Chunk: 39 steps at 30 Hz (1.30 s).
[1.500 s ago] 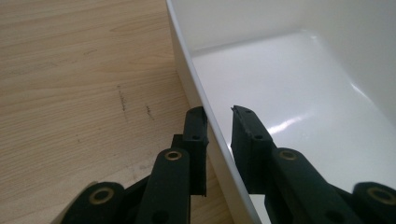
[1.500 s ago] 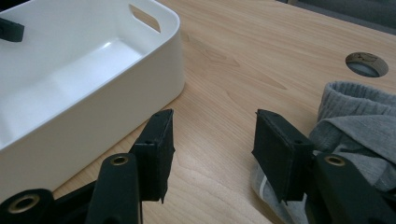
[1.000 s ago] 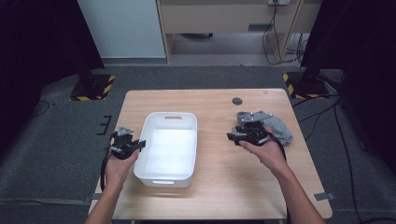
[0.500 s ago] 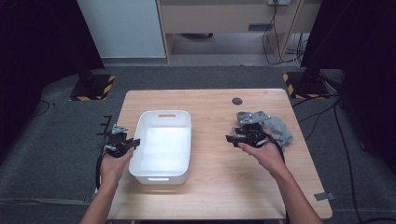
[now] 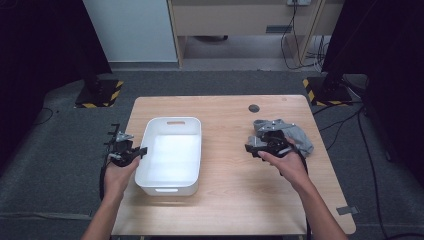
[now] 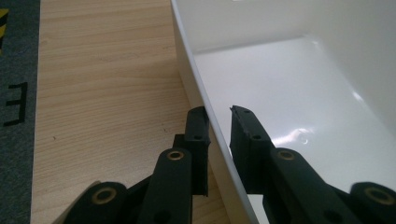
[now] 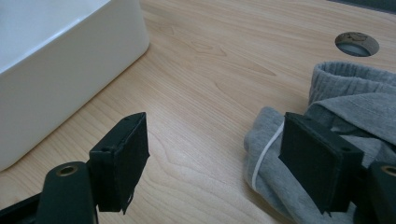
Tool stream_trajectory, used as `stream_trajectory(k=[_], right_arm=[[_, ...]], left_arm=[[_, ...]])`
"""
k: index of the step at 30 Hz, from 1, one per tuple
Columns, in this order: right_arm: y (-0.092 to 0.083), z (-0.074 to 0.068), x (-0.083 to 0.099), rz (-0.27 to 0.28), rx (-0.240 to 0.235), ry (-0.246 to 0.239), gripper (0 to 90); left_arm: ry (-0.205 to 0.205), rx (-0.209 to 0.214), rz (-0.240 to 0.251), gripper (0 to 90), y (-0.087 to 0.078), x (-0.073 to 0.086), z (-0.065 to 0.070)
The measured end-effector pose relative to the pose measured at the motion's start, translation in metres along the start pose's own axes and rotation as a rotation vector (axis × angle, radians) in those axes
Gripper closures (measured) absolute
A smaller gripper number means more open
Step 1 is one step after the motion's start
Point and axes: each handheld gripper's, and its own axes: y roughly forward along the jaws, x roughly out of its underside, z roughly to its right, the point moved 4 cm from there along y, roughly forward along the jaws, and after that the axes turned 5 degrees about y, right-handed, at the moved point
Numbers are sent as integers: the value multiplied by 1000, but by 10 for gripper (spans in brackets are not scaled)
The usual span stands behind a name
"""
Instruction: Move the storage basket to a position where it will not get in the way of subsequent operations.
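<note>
While your left gripper (image 6: 218,126) clamps the bin (image 6: 299,93) wall, lower the empty, just-widening right gripper (image 7: 224,154) onto the grey garment (image 7: 345,107).

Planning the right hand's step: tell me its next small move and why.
Probably ease the right tool toward the grey garment and close on its near fold: its jaws have just been opening with nothing between them, while the left tool straddles the white bin's rim.

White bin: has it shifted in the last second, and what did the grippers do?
The left gripper, clamped on the rim of the white bin, dragged it slightly toward the table's left edge. The right gripper has just been opening its jaws, empty, beside the grey garment, which stayed put.
</note>
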Motion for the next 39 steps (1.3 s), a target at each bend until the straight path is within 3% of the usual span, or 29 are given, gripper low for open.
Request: stream_trajectory(k=[24, 29, 34, 39], right_arm=[[-5, 5, 3, 5, -2, 10, 221], [-9, 11, 5, 17, 9, 22, 219], [-12, 14, 7, 22, 14, 17, 219], [-12, 18, 9, 26, 20, 27, 218]], left_arm=[[0, -29, -23, 772, -4, 1, -28], [24, -42, -26, 773, -4, 0, -38], [6, -27, -12, 770, -4, 0, -50], [17, -43, -20, 771, -5, 0, -59]])
